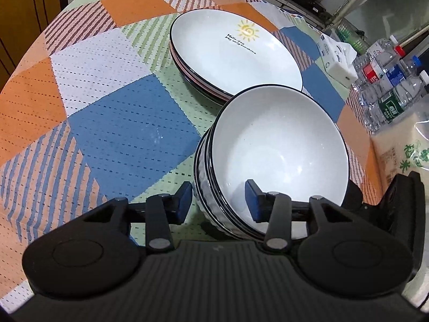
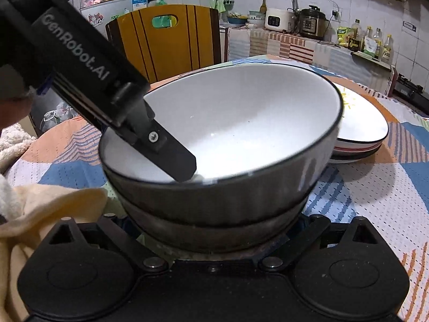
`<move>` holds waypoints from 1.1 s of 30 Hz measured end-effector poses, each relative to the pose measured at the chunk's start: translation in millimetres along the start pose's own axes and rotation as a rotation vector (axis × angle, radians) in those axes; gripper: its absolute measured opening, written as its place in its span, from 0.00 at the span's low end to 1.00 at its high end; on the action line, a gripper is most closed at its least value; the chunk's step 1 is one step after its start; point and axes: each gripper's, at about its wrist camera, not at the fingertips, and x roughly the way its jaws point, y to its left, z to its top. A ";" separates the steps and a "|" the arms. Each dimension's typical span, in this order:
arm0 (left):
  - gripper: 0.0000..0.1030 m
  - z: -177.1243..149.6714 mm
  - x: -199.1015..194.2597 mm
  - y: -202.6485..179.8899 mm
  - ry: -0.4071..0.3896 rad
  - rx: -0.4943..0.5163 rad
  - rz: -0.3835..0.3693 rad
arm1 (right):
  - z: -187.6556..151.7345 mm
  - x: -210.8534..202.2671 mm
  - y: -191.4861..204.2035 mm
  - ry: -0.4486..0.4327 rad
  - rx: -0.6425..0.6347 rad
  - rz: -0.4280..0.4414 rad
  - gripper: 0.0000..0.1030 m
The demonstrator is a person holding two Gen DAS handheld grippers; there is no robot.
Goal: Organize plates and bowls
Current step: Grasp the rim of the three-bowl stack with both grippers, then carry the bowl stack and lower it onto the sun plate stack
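Two white bowls with black rims are nested in a stack [image 1: 278, 145] on the patchwork tablecloth [image 1: 107, 107]. My left gripper [image 1: 219, 201] straddles the stack's near wall, one blue pad outside and one inside the top bowl. A gap shows at the inner pad, so it is open. In the right wrist view one of its black fingers [image 2: 174, 155] reaches down into the top bowl [image 2: 241, 123]. My right gripper [image 2: 214, 222] stands wide on either side of the lower bowl [image 2: 214, 236], which hides its pads. A stack of white plates [image 1: 236, 53] with a sun print lies just behind the bowls [image 2: 359, 131].
Several plastic bottles [image 1: 388, 86], a tissue box [image 1: 335, 59] and a bag of rice [image 1: 402, 155] crowd the table's right side. A yellow cloth [image 2: 53, 209] lies by the bowls. A wooden chair [image 2: 166, 40] stands behind the table, and a counter with cookers [image 2: 295, 21] lines the far wall.
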 end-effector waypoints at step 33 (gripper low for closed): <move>0.40 117.6 -31.2 -40.0 -0.060 0.095 0.002 | 89.2 -6.8 -54.0 -0.150 -0.028 -0.085 0.97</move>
